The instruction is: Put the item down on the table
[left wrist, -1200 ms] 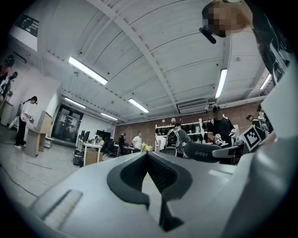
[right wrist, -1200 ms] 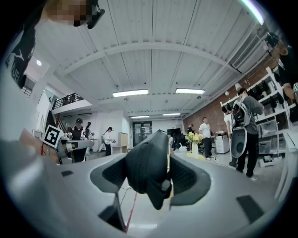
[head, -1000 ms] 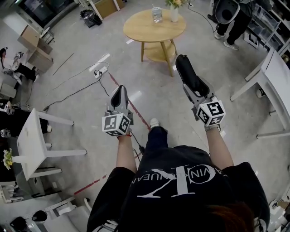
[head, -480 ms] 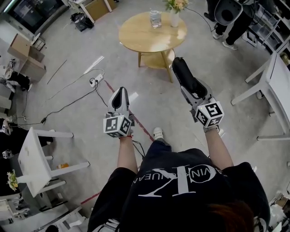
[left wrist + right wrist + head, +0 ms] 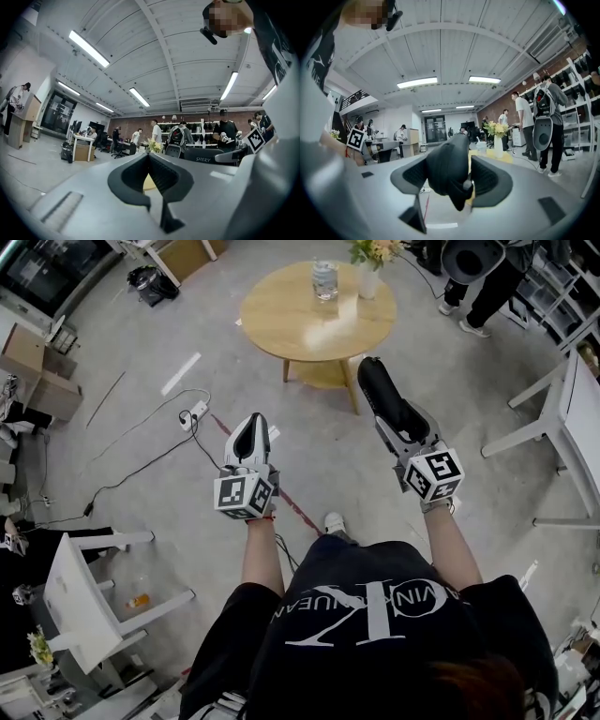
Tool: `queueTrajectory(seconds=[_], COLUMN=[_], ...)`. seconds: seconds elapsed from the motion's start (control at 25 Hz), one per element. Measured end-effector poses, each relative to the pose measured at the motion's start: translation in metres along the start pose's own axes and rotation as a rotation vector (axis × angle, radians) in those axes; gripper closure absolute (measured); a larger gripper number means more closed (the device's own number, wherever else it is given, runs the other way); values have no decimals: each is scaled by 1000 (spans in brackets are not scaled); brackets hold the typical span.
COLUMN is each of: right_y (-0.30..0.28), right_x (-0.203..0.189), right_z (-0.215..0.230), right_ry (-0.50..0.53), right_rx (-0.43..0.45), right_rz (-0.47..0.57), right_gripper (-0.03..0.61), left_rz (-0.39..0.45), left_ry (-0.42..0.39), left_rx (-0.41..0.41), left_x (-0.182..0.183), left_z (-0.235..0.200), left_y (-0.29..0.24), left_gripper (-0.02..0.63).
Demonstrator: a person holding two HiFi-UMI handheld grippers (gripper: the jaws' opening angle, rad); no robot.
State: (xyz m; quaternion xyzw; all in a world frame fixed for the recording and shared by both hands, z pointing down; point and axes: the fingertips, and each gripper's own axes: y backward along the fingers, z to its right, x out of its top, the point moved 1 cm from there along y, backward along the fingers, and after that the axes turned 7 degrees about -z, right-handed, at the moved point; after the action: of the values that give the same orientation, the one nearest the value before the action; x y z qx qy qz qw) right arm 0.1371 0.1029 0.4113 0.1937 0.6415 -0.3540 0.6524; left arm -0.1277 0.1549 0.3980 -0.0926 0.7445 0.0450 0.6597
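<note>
My right gripper (image 5: 375, 382) is shut on a black, rounded, elongated item (image 5: 386, 401), held out over the floor short of the round wooden table (image 5: 281, 320). In the right gripper view the black item (image 5: 446, 169) fills the gap between the jaws of the right gripper (image 5: 459, 157), and the table top (image 5: 482, 153) shows beyond it. My left gripper (image 5: 249, 427) is held level beside it, jaws together with nothing in them. In the left gripper view the left gripper (image 5: 149, 157) has its tips meeting. On the table stand a glass jar (image 5: 324, 277) and a vase of flowers (image 5: 368, 266).
A power strip with cables (image 5: 193, 413) and a red tape line (image 5: 292, 504) lie on the floor ahead. White tables stand at the right (image 5: 583, 395) and lower left (image 5: 67, 594). A person (image 5: 487, 282) stands beyond the round table. Boxes (image 5: 42, 395) sit at the left.
The person has stepped forward, so the round table has drawn a little nearer. Both grippers keep the same pose, and the right one still holds the black item.
</note>
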Motion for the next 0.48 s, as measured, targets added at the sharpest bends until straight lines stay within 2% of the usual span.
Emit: queueTrajectory(seconds=[0.24, 0.48], right_y=[-45, -75], right_x=[5, 7], right_z=[4, -3], right_ry=[-16, -14], right_rx=[-15, -2], right_rz=[9, 6], right_gripper=[302, 301], left_rz=[-14, -15], left_ry=[-18, -7], left_rx=[-42, -46], left_x=[2, 3], left_z=[-29, -52], left_y=[-33, -49], left_gripper=[603, 603])
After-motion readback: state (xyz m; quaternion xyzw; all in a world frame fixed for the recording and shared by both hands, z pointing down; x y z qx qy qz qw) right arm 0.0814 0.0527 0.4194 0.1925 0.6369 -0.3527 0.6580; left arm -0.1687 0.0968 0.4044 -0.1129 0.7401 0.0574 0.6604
